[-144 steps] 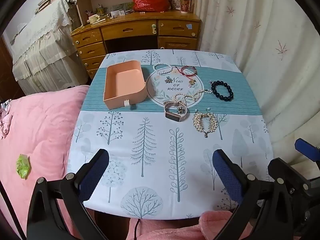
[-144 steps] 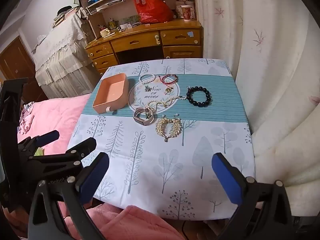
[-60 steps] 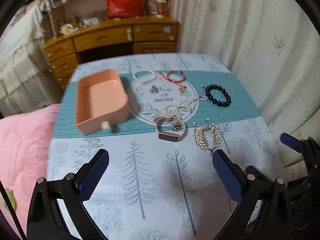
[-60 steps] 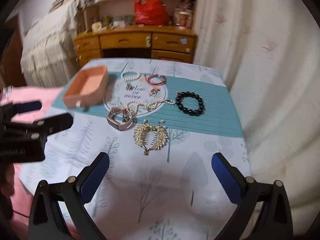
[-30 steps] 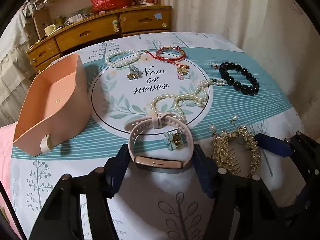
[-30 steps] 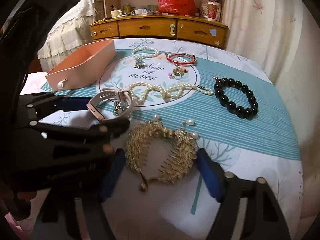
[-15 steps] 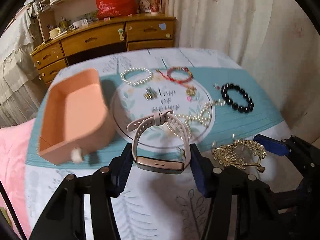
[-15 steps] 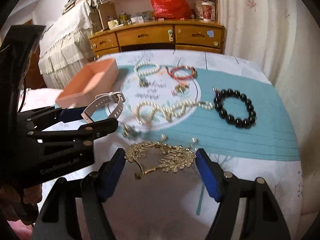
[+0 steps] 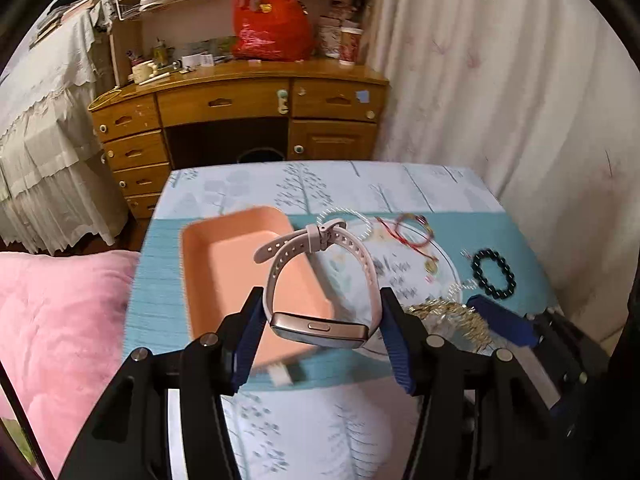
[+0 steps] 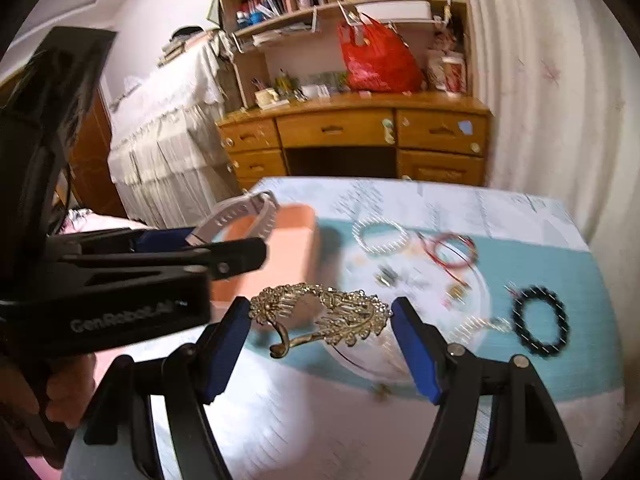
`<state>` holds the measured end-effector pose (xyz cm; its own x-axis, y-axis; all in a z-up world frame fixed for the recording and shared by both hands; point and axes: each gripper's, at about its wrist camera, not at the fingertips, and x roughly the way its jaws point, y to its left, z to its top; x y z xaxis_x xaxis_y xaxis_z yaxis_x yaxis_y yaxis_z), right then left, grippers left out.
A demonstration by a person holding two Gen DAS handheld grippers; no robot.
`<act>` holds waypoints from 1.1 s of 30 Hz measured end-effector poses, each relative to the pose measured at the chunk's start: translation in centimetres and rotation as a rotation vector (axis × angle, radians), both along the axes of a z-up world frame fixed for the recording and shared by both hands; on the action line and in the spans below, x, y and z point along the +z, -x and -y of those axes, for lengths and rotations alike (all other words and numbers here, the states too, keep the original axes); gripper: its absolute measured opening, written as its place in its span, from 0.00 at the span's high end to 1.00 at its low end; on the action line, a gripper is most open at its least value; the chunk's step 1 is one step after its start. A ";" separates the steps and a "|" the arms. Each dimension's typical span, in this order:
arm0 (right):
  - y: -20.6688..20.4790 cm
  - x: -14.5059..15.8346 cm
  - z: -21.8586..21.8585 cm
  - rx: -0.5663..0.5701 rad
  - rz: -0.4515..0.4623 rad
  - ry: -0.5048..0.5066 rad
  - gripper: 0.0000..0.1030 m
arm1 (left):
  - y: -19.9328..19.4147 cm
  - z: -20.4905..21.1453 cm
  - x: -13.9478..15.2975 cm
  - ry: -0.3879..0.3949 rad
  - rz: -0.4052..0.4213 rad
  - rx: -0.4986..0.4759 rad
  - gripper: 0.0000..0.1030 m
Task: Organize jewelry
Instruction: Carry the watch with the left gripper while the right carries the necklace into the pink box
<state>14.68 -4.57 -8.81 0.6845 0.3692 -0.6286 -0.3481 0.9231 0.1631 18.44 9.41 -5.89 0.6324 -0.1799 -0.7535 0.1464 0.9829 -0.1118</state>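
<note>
The left gripper [image 9: 320, 320] is clamped on the pink watch [image 9: 320, 280], its blue pads pressing the two ends of the rose-gold case, and it holds the watch in the air above the near right part of the pink box [image 9: 224, 272], with the buckled strap arching up and away from the camera. The right gripper [image 10: 320, 320] is closed on the gold hair comb [image 10: 320, 312], one pad at each end of the leafy piece, which hangs clear of the tablecloth [image 10: 320, 432] (the cloth below it is blurred). In the right wrist view the comb sits just right of the box's near corner, with the left gripper and its watch to the left. On the teal band of the cloth lie a white pearl bracelet [image 10: 380, 236], a red cord bracelet [image 10: 454, 250] beside it, and a black bead bracelet [image 10: 540, 322] nearer the right edge; a pearl strand [image 10: 478, 326] lies just left of the black beads. A wooden desk [image 9: 240, 100] carrying a red bag [image 9: 272, 28] stands beyond the table.
</note>
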 end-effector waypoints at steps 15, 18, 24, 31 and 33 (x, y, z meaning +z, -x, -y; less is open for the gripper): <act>-5.2 -2.2 -8.2 -0.018 0.045 -0.048 0.29 | -6.7 -7.0 -2.2 0.033 0.030 0.137 0.40; -5.7 -3.0 -8.8 -0.035 0.041 -0.036 0.29 | -7.5 -7.7 -3.3 0.060 -0.009 0.142 0.16; -6.2 -4.3 -8.3 -0.021 -0.028 -0.042 0.29 | -7.5 -7.9 -3.9 0.033 -0.009 0.131 0.14; -5.7 -4.5 -6.8 -0.056 -0.068 -0.040 0.23 | -7.0 -7.0 -4.6 0.036 -0.037 0.082 0.14; -5.0 -4.8 -5.9 -0.076 -0.089 -0.047 0.23 | -6.4 -6.3 -5.0 0.033 -0.051 0.059 0.14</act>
